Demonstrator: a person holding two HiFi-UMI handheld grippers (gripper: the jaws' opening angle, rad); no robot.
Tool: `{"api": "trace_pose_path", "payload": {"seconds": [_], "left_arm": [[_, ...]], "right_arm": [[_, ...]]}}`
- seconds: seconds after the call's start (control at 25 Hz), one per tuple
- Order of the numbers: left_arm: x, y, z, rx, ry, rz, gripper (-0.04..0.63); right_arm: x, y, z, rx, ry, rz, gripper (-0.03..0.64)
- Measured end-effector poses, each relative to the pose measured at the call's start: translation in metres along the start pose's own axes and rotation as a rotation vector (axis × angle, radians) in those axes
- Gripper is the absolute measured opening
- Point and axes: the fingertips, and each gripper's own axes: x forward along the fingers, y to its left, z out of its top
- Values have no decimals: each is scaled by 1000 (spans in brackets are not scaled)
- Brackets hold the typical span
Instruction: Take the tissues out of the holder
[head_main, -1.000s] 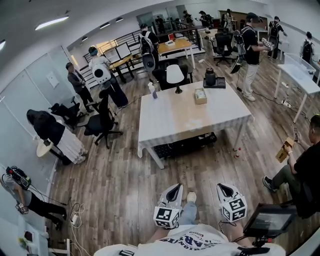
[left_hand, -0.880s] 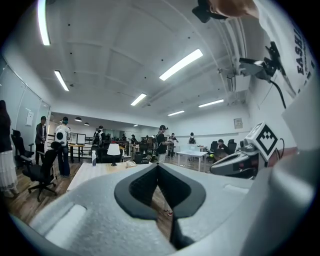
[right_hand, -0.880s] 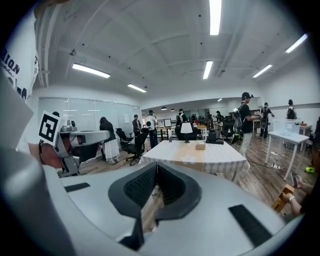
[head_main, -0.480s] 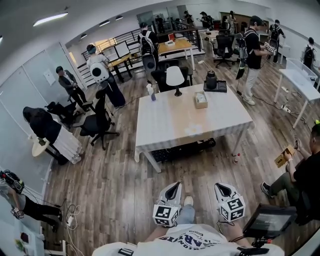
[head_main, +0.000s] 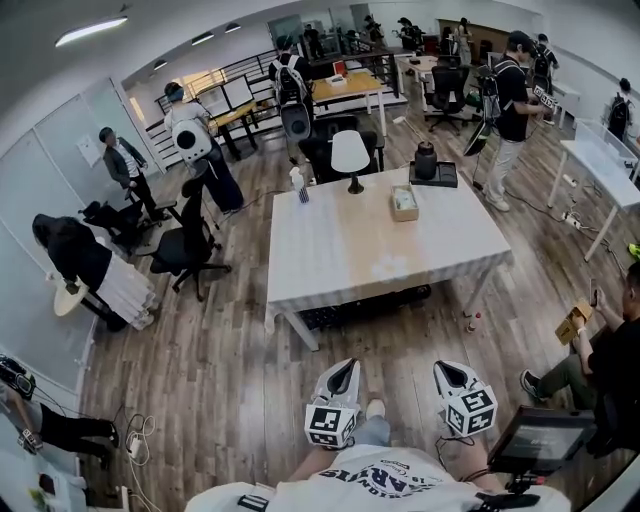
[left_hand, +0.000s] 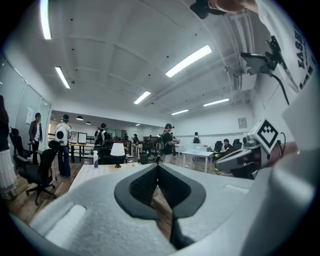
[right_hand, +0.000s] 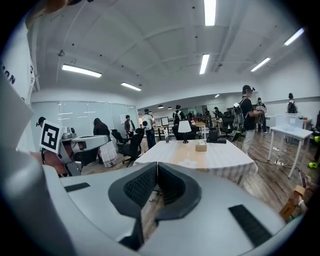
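One bench (head_main: 360, 250) ahead, one holder (head_main: 404, 210) on its far side at one o'clock: small tan box, white tissue (head_main: 403, 197) showing on top. One lamp (head_main: 350, 155), one bottle (head_main: 297, 182) beyond. Two grippers at six: left gripper (head_main: 349, 366), right gripper (head_main: 445, 369), both clenched, empty.

Two tongs show at the lower centre: the left tongs (head_main: 347, 366) and the right tongs (head_main: 447, 367). One counter (head_main: 350, 255) fills mid-frame, carrying one tissue holder (head_main: 403, 203), one white lamp (head_main: 350, 155), one spray bottle (head_main: 297, 183), one dark jug (head_main: 425, 158) and one black tray (head_main: 445, 178).
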Motion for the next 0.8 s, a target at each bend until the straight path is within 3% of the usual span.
{"api": "trace_pose_path", "payload": {"seconds": [0.8], "left_arm": [[114, 95, 10, 1, -5, -109, 6]], "right_arm": [[102, -33, 63, 62, -3, -72, 9]]}}
